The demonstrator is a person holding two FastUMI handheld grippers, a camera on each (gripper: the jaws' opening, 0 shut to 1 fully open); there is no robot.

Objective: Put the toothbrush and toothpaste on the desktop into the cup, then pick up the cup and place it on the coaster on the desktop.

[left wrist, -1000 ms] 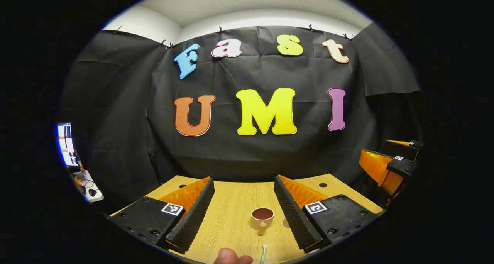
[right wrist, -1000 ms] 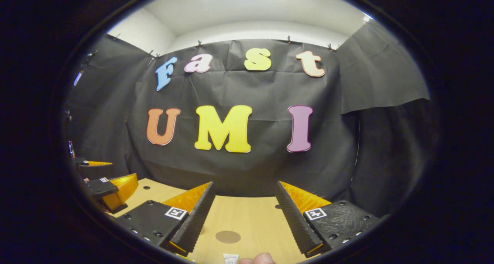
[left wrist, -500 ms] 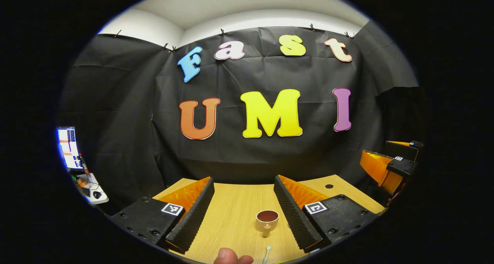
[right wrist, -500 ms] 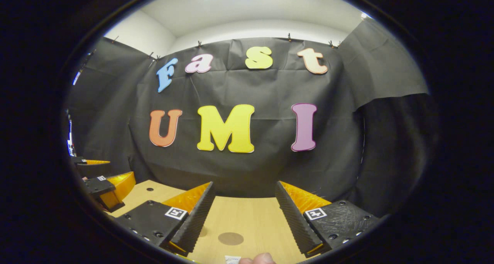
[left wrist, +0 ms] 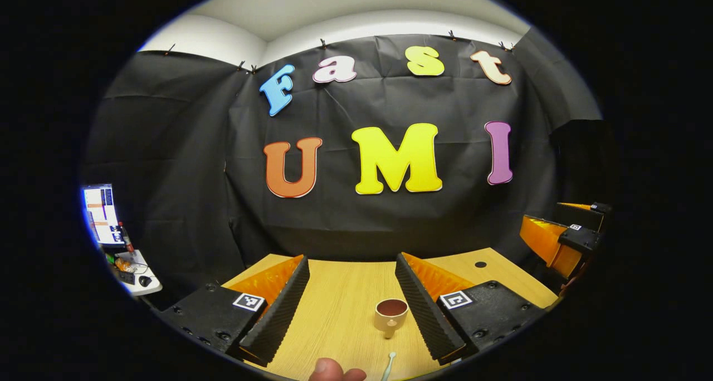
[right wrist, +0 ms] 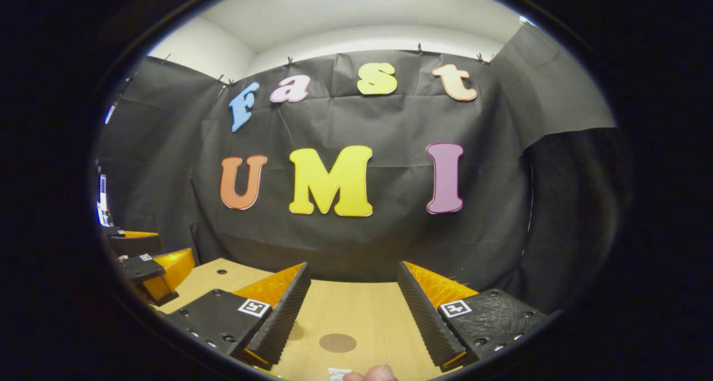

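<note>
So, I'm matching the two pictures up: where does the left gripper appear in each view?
Left gripper view: the left gripper is at the bottom centre, with its own open fingers framing the cup.
Right gripper view: it is at the far left edge, beside the desktop's corner.
Shared landmark: the wooden desktop.

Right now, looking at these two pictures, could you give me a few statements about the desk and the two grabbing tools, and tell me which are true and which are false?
1. The cup stands upright on the desktop. True.
2. The toothbrush is already in the cup. False: it lies on the desktop, nearer the camera than the cup.
3. The left gripper has its fingers spread, holding nothing. True.
4. The cup sits on the coaster. False: the coaster is bare, seen between the right gripper's fingers.
5. The right gripper is clamped on the toothpaste. False: it is open; the toothpaste lies on the desktop.
</note>
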